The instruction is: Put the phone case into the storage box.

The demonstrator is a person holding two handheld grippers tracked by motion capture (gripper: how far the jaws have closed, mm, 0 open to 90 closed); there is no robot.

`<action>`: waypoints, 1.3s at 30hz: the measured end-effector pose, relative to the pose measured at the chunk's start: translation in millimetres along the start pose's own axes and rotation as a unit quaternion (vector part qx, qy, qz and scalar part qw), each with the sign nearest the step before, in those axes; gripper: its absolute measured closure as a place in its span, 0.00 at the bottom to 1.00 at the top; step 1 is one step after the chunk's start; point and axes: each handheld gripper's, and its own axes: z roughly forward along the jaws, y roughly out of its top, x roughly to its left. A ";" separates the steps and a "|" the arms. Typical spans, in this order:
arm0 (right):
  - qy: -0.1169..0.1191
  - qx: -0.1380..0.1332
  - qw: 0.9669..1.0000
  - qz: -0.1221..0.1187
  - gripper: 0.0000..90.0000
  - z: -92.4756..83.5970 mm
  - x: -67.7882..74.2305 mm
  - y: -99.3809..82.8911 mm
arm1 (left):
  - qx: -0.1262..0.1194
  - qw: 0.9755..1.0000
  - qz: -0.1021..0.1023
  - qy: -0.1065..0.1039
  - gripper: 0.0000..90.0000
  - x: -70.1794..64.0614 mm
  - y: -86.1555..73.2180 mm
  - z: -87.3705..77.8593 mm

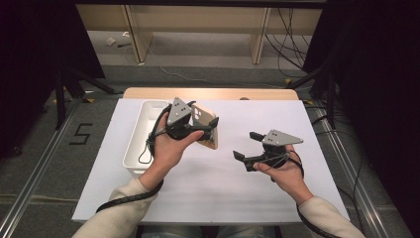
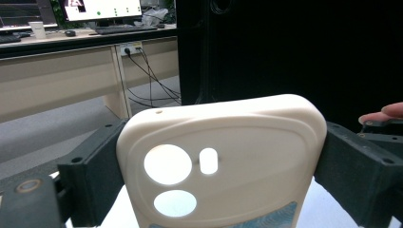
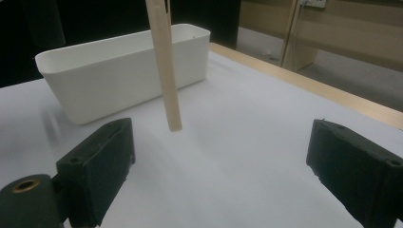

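Note:
A cream phone case (image 1: 205, 124) with camera cutouts is held above the white table, clamped by its two long edges in my left gripper (image 1: 210, 130). In the left gripper view the phone case (image 2: 223, 156) spans the whole gap between the two black jaws, its back toward the camera. My right gripper (image 1: 247, 146) hovers open over the table to the right of the case, jaws wide apart with nothing between them. The right gripper view catches the phone case (image 3: 164, 61) edge-on, hanging in the air ahead of the jaws.
A long white bin (image 1: 143, 134) stands on the table's left part, just left of my left hand; in the right gripper view the white bin (image 3: 123, 71) lies beyond the case. The table's wooden far edge (image 1: 210, 93) runs behind. Cables lie on the floor farther back.

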 end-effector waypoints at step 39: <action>-0.018 -0.013 1.000 0.004 0.12 -26.9 -14.5 -10.5 | -0.007 1.000 0.010 0.023 0.11 9.5 10.3 -9.3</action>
